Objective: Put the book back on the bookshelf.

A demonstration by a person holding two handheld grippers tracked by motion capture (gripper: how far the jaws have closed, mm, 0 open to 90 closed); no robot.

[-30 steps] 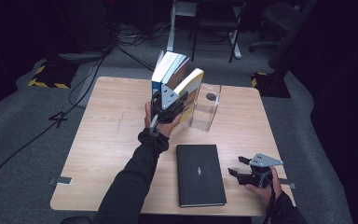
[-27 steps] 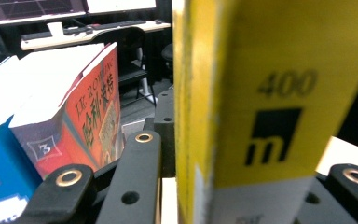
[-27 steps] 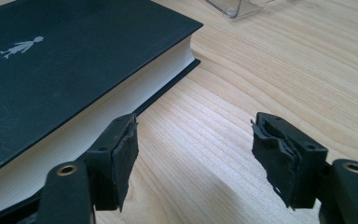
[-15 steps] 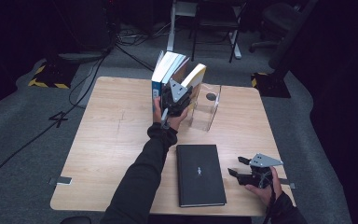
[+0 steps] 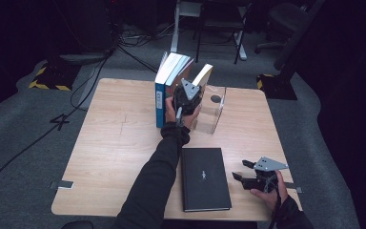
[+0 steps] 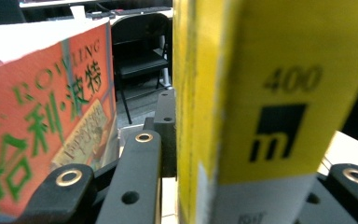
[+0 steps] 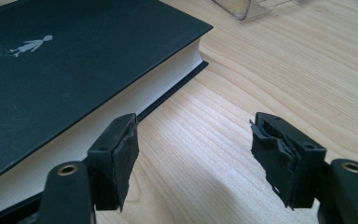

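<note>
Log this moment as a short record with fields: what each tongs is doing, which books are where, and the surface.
left tongs: shut on the yellow book, held tilted above the clear stand
right tongs: open, nothing between the pads, low over the table
upright books: standing on the table, left of the yellow book
black book: lying flat, cover up, near the front edge
surface: light wood

the yellow book [image 5: 205, 75] stands up near the far edge of the table, leaning a little, with its white pages showing on top. it is held at its spine, which is yellow with a dark square mark and a grey-white band lower down [image 6: 270, 116]. it is between the upright books on one side and the clear stand on the other
</note>
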